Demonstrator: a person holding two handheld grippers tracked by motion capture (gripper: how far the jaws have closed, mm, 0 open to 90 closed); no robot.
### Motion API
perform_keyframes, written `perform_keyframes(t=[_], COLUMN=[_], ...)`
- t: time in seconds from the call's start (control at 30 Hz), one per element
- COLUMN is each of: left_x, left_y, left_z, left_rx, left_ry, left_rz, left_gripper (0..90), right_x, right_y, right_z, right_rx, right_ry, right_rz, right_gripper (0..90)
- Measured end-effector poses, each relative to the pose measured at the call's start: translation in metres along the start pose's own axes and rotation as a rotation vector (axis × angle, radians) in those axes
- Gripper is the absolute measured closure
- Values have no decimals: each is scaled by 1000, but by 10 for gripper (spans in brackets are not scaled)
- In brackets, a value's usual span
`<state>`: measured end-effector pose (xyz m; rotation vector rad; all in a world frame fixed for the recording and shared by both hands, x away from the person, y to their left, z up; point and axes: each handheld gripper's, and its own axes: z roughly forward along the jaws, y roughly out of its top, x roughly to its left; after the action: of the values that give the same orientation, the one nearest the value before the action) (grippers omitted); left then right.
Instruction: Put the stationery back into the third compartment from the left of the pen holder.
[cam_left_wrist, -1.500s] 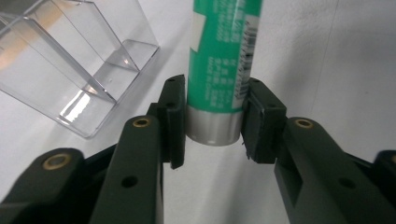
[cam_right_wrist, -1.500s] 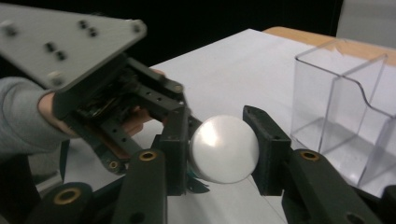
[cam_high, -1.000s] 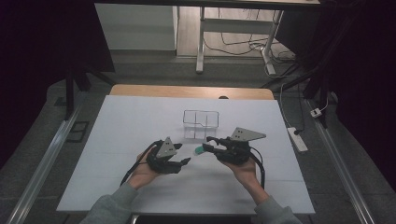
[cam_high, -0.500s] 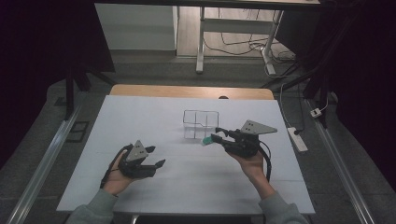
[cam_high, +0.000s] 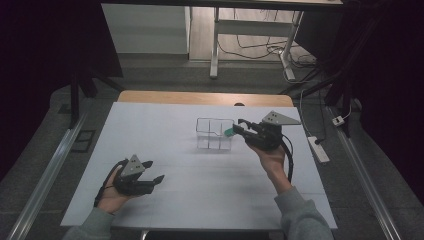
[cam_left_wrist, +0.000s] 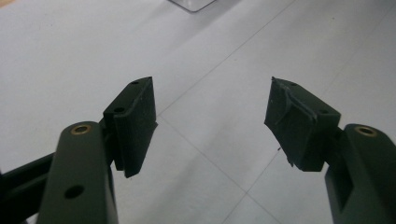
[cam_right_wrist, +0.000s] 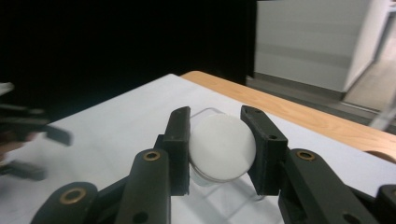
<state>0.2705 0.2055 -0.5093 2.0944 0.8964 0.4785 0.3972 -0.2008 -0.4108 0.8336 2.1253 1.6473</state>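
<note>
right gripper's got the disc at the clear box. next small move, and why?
Probably ease the right gripper a little further over the clear divided box, then lower before letting go. Its jaws clamp the round white disc, which hangs at the box's right rim, not yet over a compartment. The left gripper, jaws open and empty, sits apart near the table's front.

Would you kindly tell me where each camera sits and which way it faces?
High view: above the person's side, facing forward and down; forearms, left gripper, right gripper, clear divided box.
Left gripper view: on that gripper, along its open fingers at white table.
Right gripper view: along fingers clamping a white round disc.
All share the table.
</note>
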Motion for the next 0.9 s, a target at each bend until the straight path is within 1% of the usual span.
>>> perform_keyframes(t=[0.07, 0.17, 0.3, 0.4, 0.6, 0.67, 0.73, 0.83, 0.9], left_x=[2, 4, 7, 7, 7, 7, 7, 8, 9], left_y=[-1, -2, -5, -6, -6, -6, -7, -7, -7], left_z=[0, -2, -3, -3, -2, -2, -2, -2, -2], left_rx=[-2, -13, -11, -14, -8, -6, -8, -13, -17], left_ry=[10, 11, 12, 10, 3, 5, 17, 32, 36], left_rz=[-6, -13, -24, -29, -24, -28, -31, -43, -48], left_gripper=[333, 333, 332, 331, 330, 330, 330, 330, 330], right_x=[-6, -13, -19, -23, -24, -24, -23, -22, -21], right_y=[4, 9, 11, 9, 1, 0, -1, 0, 0], right_z=[6, 16, 31, 40, 51, 54, 56, 56, 53], right_rx=[14, 49, 95, 122, 175, 180, 186, 176, 181], right_ry=[-17, -50, -89, -108, -115, -112, -109, -101, -118], right_rz=[15, 33, 17, 8, 12, 11, 6, 4, -13], right_gripper=[633, 633, 633, 633, 631, 629, 625, 531, 493])
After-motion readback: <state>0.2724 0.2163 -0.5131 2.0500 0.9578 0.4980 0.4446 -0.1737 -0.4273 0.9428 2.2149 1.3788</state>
